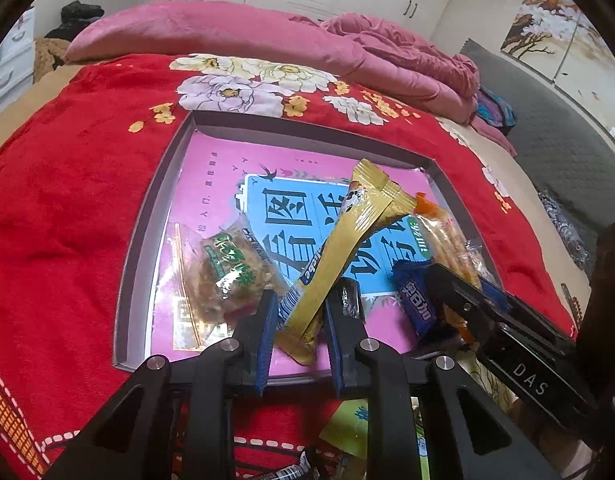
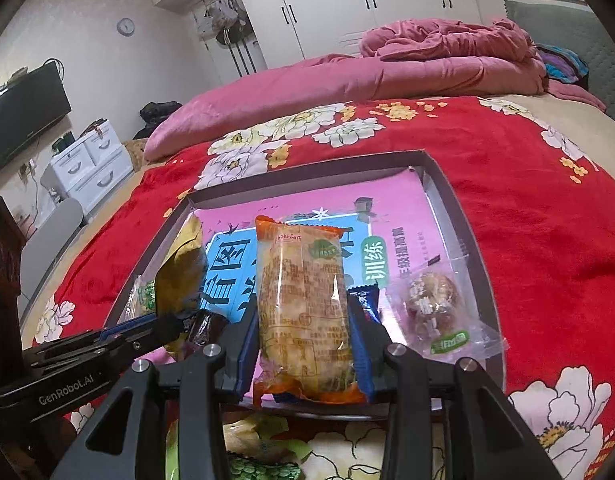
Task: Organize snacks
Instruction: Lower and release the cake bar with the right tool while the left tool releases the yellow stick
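Grey tray (image 1: 147,216) sits on the red floral blanket (image 1: 67,200), pink book (image 2: 403,200) lining its floor. Tray's left side: green-label clear pack (image 1: 223,276). Tray's right side: clear pack with a round brown snack (image 2: 429,300). Tray's near edge, centre: blue wrapper (image 1: 417,300) and a small dark candy (image 1: 349,294), both crowding the two grippers. More snacks lie on the blanket just outside the near rim (image 2: 263,436).

Left gripper (image 1: 299,320): clamped on the gold bar (image 1: 347,240), bar tilted up over the tray's middle.

Right gripper (image 2: 303,340): pads tight on the orange-ended cracker pack (image 2: 303,300), held over the tray's near edge, right beside the gold bar.
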Available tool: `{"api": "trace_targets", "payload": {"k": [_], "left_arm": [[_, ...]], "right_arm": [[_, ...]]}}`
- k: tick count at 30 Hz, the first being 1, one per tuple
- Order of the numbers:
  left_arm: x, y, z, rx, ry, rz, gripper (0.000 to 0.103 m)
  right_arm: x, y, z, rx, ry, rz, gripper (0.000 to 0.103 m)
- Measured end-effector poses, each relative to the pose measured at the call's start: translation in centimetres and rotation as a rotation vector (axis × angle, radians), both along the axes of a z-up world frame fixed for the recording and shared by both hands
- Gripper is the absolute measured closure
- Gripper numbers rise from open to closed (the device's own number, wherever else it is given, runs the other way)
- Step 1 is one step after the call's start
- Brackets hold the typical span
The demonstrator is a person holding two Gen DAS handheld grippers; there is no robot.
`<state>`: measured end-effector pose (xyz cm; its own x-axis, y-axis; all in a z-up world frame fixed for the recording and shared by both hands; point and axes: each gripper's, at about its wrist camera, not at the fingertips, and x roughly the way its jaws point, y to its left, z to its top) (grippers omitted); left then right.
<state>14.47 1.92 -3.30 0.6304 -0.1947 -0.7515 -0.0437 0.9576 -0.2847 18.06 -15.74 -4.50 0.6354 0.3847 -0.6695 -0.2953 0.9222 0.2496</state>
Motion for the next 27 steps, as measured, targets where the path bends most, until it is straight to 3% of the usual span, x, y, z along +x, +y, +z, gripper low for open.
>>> {"api": "trace_targets", "payload": {"k": [10,18,27], "left_arm": [[0.0,-0.1,0.0,-0.001,0.003,-0.005,0.079],[0.0,-0.1,-0.1,-0.001,0.008,-0.005,0.079],[0.0,-0.1,-0.1,-0.002,0.008,-0.005,0.079]], "right_arm": [[0.0,1.5,-0.2,-0.044,-0.027,0.048,0.061],[0.0,1.6,-0.2,-0.023,-0.022,0.071,0.061],[0.0,1.8,-0.2,-0.027,-0.021,0.081,0.052]]}}
